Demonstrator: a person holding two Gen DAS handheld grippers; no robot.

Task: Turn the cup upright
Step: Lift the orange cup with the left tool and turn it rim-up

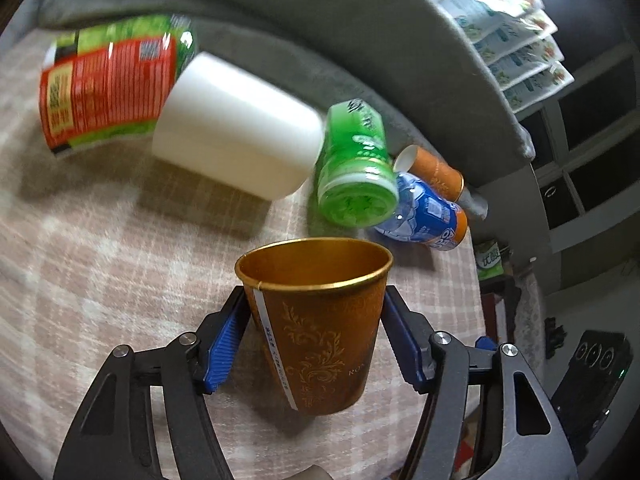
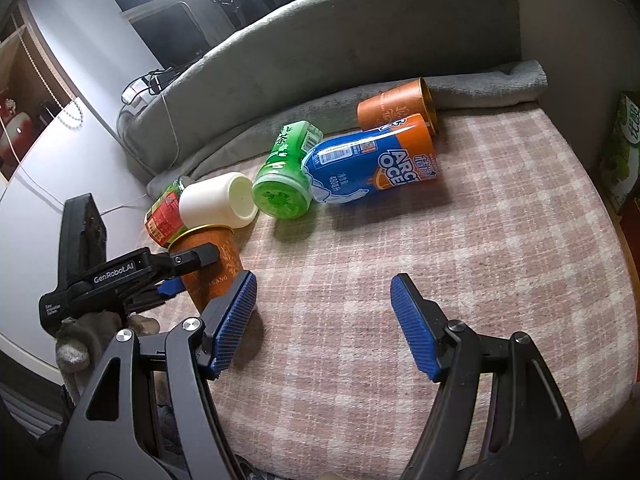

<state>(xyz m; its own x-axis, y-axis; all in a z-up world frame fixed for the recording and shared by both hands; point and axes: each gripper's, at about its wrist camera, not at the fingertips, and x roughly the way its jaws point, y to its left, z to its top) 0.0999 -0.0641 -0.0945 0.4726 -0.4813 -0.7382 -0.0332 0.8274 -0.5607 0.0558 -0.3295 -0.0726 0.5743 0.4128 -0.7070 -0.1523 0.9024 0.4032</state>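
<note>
Left gripper (image 1: 316, 336), black metal linkage with ribbed blue rubber pads (image 1: 224, 344), clamps the copper-brown paper cup with gold floral print (image 1: 320, 328) from both sides. Cup sits lower centre of the left wrist view, mouth up, gold rolled rim, white seam strip down its left side; whether its base touches the cloth, cannot tell.

In the right wrist view the same cup (image 2: 212, 268) shows at left, held level. Right gripper (image 2: 324, 320) hangs wide apart over bare pink-and-white checked woven cloth (image 2: 480, 240), holding nothing.

Beyond the cup, all lying on their sides:
- white smooth plastic cup (image 1: 236, 140), upper centre
- green translucent plastic bottle (image 1: 356, 168), base toward camera
- blue-and-orange labelled bottle (image 1: 424, 216)
- second orange paper cup (image 1: 432, 168)
- red-and-green labelled bottle (image 1: 112, 84), upper left

Grey fabric couch back (image 2: 360, 40) curves behind.
</note>
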